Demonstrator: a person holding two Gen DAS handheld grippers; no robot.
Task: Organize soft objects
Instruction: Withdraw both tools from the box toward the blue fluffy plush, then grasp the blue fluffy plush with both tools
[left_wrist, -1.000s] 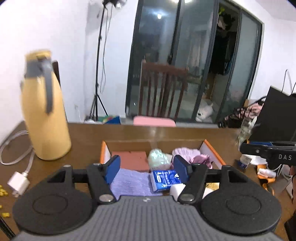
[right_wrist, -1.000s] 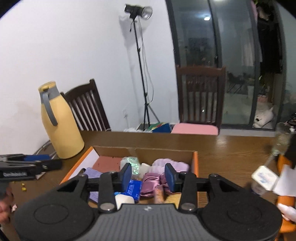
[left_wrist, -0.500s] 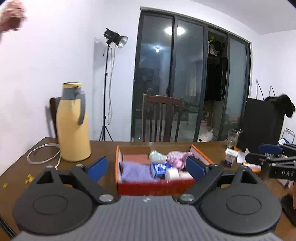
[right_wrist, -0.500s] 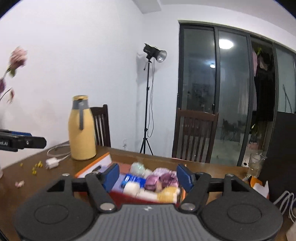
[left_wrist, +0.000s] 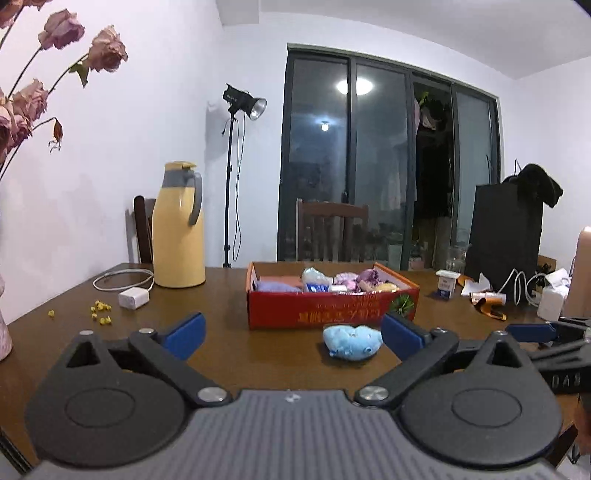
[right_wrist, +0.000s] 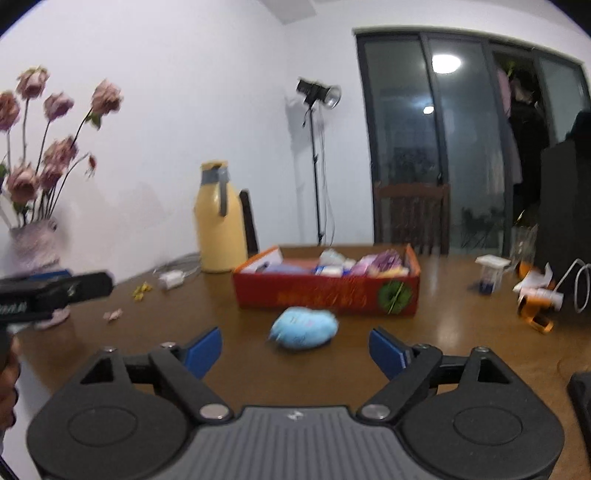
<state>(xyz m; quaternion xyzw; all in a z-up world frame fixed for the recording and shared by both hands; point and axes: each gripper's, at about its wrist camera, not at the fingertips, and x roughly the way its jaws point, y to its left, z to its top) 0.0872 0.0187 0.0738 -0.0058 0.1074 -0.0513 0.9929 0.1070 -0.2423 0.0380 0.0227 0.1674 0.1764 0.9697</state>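
Partly hidden: box (left_wrist: 332, 314) contents; right-view toy (right_wrist: 304, 328) blurred.

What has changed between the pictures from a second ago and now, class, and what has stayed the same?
Both grippers pulled back from over the red box to the near table edge. The left gripper and right gripper are opening their fingers, nothing between them. A blue plush toy, unseen earlier, lies on the table before the box. The box's contents and the yellow flask stayed put.
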